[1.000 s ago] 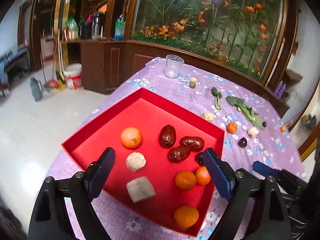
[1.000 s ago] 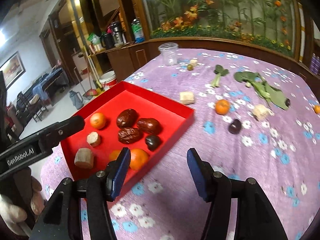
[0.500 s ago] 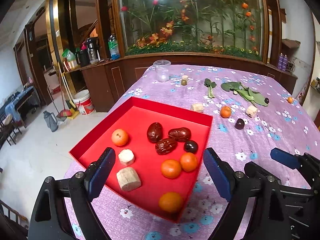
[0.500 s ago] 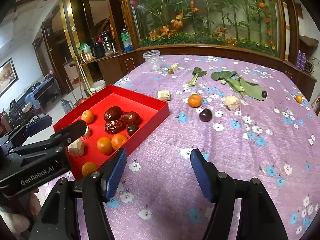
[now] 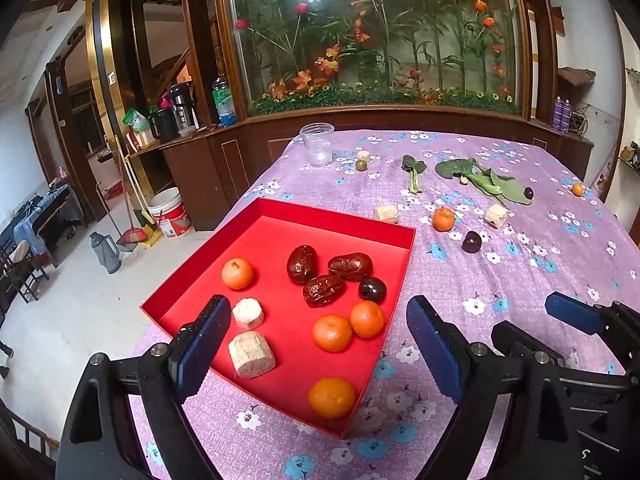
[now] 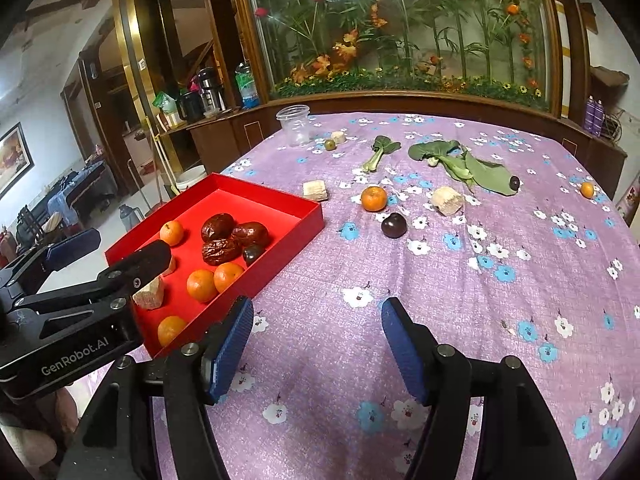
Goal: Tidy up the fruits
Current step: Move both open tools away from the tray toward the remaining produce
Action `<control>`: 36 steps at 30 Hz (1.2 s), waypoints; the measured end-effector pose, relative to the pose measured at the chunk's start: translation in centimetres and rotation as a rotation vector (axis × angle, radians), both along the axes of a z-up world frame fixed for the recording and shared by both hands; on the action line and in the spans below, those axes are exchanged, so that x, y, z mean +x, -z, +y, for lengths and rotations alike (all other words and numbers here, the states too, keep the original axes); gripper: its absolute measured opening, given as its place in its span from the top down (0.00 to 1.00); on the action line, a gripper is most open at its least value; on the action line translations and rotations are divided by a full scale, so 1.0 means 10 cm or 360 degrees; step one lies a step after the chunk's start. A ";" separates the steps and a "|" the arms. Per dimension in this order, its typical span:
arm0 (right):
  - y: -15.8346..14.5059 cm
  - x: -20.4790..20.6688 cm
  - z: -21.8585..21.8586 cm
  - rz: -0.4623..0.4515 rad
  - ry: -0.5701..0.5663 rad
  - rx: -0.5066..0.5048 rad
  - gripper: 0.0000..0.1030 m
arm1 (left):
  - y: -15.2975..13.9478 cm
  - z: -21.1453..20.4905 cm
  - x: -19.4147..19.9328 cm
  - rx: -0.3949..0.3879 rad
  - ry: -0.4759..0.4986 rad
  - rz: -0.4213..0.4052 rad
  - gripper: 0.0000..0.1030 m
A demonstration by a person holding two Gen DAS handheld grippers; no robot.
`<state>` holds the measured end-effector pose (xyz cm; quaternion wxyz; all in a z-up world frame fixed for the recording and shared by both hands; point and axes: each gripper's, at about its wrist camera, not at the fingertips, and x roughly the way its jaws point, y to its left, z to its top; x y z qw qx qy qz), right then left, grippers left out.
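Orange mandarin (image 6: pixel 374 198) lying loose on worktop (image 6: pixel 480 300), beyond red tray (image 6: pixel 308 216); judging light, round, soft-skinned, best pinched across middle. Right gripper (image 6: pixel 316 350) just opening, empty; left gripper (image 5: pixel 316 342) hanging wide, empty.

A purple cloth with small flowers (image 6: pixel 500 300) covered the table. Near its far edge stood a clear plastic cup (image 5: pixel 318 145), upright. Leafy greens (image 6: pixel 468 162) lay spread on the cloth further right, a smaller sprig (image 6: pixel 378 151) apart on their left. Behind the table a glass case of artificial flowers (image 5: pixel 372 32) filled the wall above dark wooden cabinets (image 5: pixel 224 168). On the side counter were a black jug (image 5: pixel 164 124), a flask (image 5: pixel 183 105) and a bottle (image 5: pixel 222 100), what looked like a water bottle. On the floor stood a white bucket (image 5: pixel 170 212), a broom (image 5: pixel 132 200) and a grey kettle (image 5: pixel 106 252).
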<state>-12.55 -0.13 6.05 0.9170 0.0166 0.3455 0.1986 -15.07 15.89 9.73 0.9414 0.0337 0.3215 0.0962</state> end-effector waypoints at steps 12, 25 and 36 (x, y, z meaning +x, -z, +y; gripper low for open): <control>0.04 0.01 0.04 0.0032 -0.0009 -0.0012 0.29 | 0.06 0.08 0.02 -0.0017 -0.0008 0.0033 0.14; 0.14 0.08 -0.01 0.0079 0.0008 0.0005 0.29 | 0.17 0.04 0.14 -0.0026 0.0025 0.0092 0.14; 0.11 0.24 -0.64 0.0071 0.0195 -0.0084 0.26 | 0.17 0.07 0.33 -0.0243 0.0195 0.0178 0.14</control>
